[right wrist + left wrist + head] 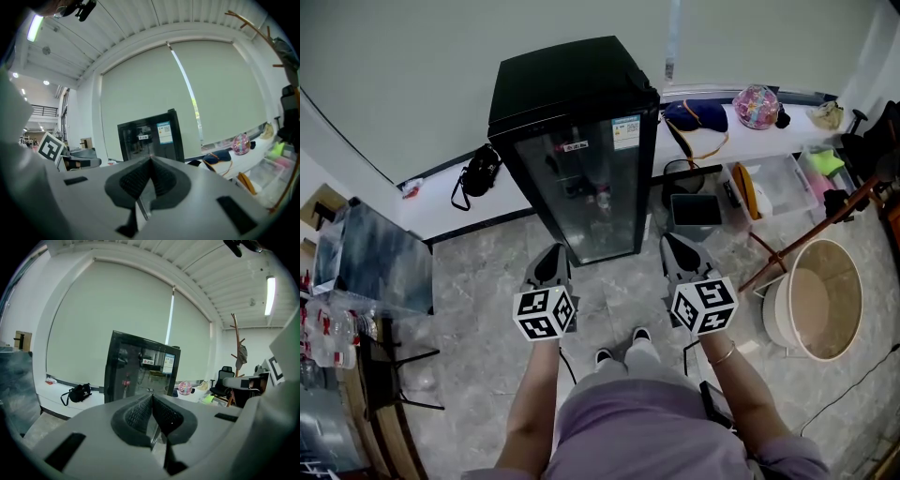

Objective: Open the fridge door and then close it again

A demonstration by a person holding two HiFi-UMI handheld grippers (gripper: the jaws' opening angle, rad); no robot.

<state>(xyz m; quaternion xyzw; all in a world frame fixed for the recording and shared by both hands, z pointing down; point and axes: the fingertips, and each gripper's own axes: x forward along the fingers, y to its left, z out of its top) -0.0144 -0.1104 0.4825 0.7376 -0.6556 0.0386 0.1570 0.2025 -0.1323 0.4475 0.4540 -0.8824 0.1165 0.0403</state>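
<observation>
Office-like workroom.
Marked by a ceiling tube light (269, 295), a wide roller blind (140, 96), a swivel chair (226, 376), a wooden coat stand (236, 341), clear storage bins (778, 183), a black bag (478, 172) on a low ledge (441, 220) and a tiled floor (478, 272).

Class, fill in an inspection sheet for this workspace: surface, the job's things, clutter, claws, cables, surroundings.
Surface: grey tiled floor; white ledge along the wall.
Job's things: black fridge, glass door shut.
Clutter: black bag left of the fridge; blue bag, pink round item and clear box to its right; round tub on the floor.
Claws: left claw and right claw both shut, empty, short of the fridge.
Cables: thin black cable, lower right floor.
Surroundings: pale blind; wooden coat stand.
</observation>
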